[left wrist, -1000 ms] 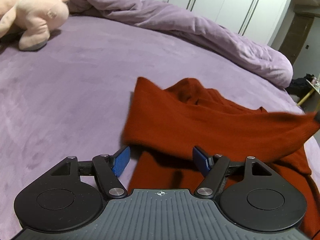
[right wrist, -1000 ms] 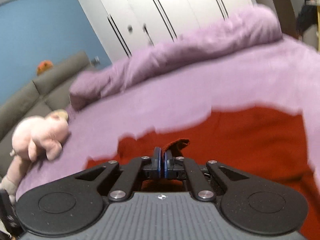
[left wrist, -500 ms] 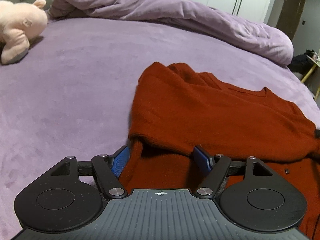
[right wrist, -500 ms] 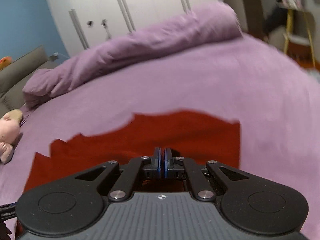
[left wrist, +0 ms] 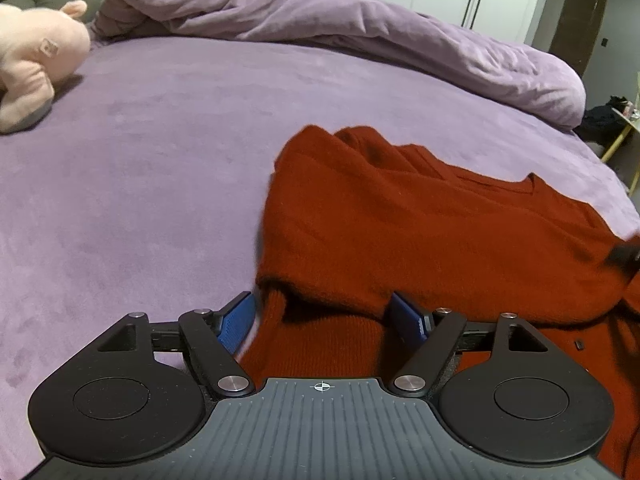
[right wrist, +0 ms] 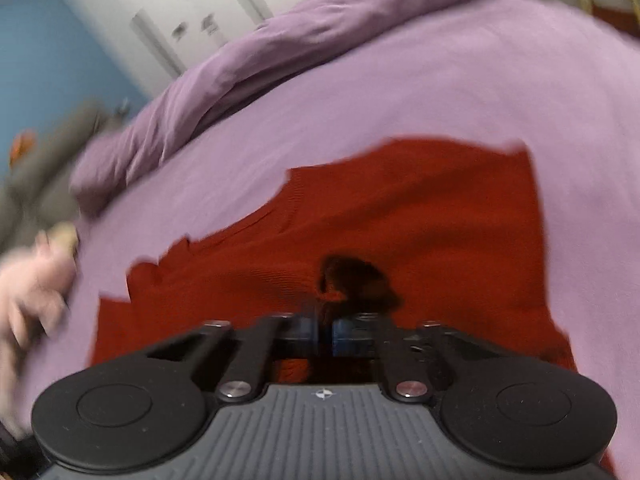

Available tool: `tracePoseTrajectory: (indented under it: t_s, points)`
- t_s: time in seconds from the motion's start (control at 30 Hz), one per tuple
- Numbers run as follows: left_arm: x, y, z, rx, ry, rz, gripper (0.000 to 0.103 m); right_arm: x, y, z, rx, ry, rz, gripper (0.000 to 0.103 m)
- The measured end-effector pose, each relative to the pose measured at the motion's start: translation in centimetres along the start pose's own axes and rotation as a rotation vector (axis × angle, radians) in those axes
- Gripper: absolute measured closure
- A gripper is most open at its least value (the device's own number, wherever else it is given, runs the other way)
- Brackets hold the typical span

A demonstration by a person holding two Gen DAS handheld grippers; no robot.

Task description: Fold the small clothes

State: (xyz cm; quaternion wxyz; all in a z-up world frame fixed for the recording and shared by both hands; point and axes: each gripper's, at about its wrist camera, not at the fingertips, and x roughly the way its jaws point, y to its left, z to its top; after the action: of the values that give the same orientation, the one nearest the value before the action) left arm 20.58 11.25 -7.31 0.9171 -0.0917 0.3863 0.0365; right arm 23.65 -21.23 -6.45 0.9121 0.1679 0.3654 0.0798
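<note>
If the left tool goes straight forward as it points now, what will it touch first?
Most likely the red sweater: the open left tool already has a ribbed part of it between its fingers, and the folded layer lies just ahead. Depth is hard to judge.

The left gripper (left wrist: 324,318) is held wide open, a red sweater (left wrist: 432,232) sleeve straddled on the purple bed (left wrist: 160,152).

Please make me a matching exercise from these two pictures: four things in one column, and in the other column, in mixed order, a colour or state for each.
Things:
1. sweater
2. plush toy
3. left gripper
4. bed cover

Colour or state:
A. pale pink, lying at the far left
B. open, fingers on either side of a sleeve
C. purple, spread flat
D. rust red, partly folded

Pairs: 1-D, 2-A, 3-B, 4-C
</note>
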Motion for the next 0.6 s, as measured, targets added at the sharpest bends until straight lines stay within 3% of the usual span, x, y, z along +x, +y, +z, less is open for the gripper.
tracePoseTrajectory:
  t_s: [0.17,0.27,0.5,0.6]
  points:
    - [0.0,-0.1,0.9,0.021,-0.034,0.054,0.023,-4.9,4.5,3.8,-0.224,-0.283,-0.061,0.098]
    - [0.2,0.0,1.3,0.000,-0.037,0.057,0.023,-5.9,4.9,4.7,-0.320,-0.367,-0.168,0.098]
    - [0.9,-0.1,1.5,-0.012,-0.007,0.066,0.023,-1.4,-0.8,3.0,-0.193,-0.111,-0.253,0.098]
    - [0.5,-0.4,1.4,0.006,-0.023,0.069,0.023,-0.8,-2.3,2.2,-0.133,-0.095,-0.241,0.097]
